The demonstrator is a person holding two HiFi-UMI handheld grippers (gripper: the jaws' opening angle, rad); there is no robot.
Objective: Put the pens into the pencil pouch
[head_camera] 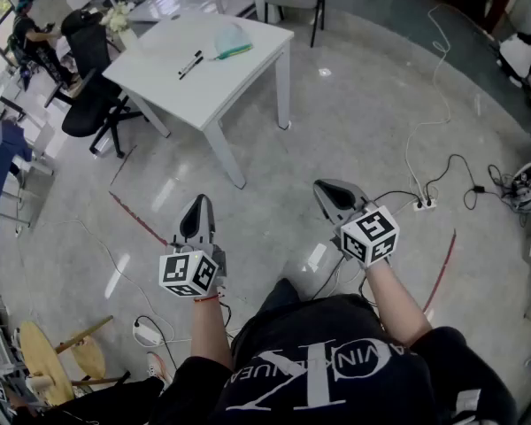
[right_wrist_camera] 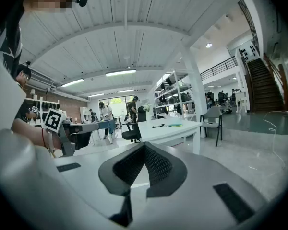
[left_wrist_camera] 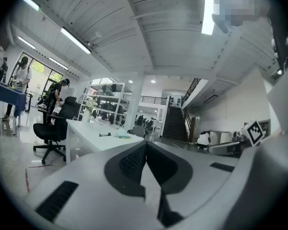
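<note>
White tabletop (head_camera: 164,78) stands well ahead of both grippers, far out of their reach across the glossy grey floor (head_camera: 336,140). On it the dark pens (head_camera: 190,64) lie just beside the pale, teal-edged pencil pouch (head_camera: 231,42) and outside it, on the side nearer the left gripper. The left gripper (head_camera: 197,209) and the right gripper (head_camera: 330,195) are held side by side over the floor, each with its jaws pressed together and nothing between them.
</note>
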